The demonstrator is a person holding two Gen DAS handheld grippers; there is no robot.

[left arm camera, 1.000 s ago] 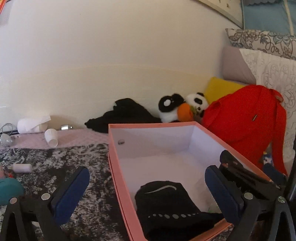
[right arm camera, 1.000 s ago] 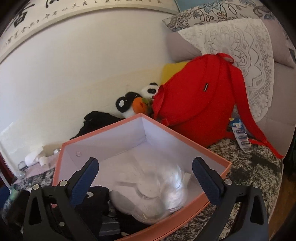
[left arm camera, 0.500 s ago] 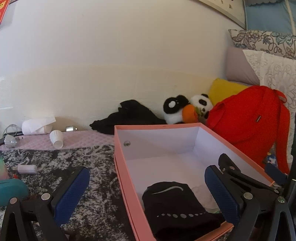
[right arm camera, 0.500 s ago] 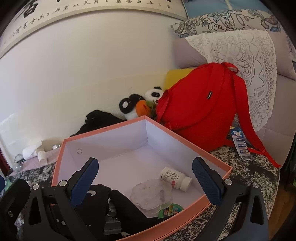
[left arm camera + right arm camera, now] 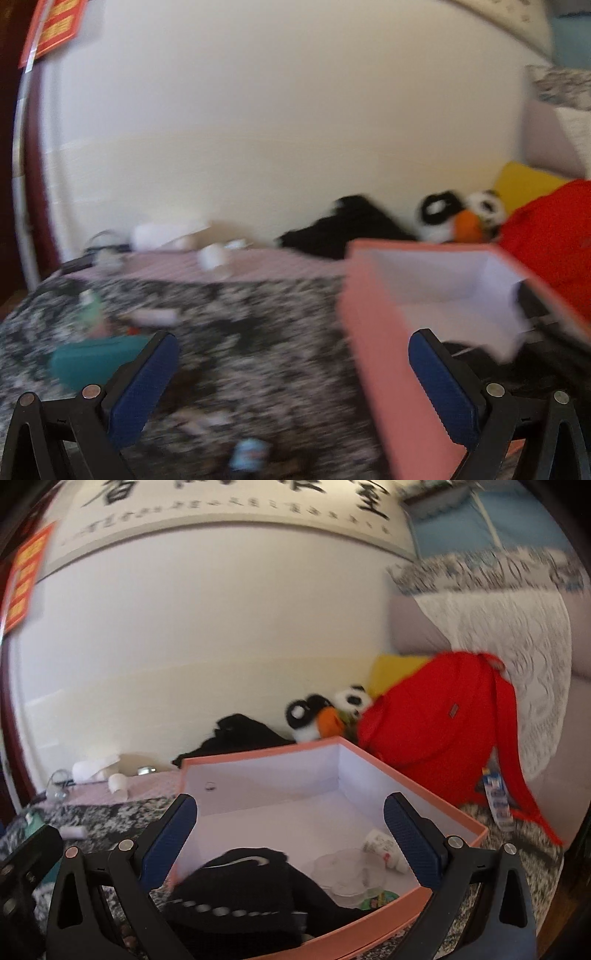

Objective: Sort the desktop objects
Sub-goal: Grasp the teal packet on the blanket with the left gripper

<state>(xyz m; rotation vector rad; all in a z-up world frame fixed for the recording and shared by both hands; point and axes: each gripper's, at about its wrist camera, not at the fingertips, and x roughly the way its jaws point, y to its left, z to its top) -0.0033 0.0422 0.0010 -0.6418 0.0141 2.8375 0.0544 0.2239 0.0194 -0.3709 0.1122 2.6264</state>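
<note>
Lying inside the pink box (image 5: 424,888) (white-lined): black cloth (image 5: 240,890), pill bottle (image 5: 384,849).

The whole left wrist view was smeared by motion blur. A small blue item (image 5: 248,453) at the near edge of the patterned bedcover (image 5: 258,332) could not be identified, nor could the pale scraps (image 5: 201,421) beside it. The pink box (image 5: 384,369) ran past the right edge, its contents hidden. In the right wrist view, the black cap (image 5: 240,897) covered the box's near left corner, and the clear container (image 5: 343,875) was too hazy to make out.
</note>
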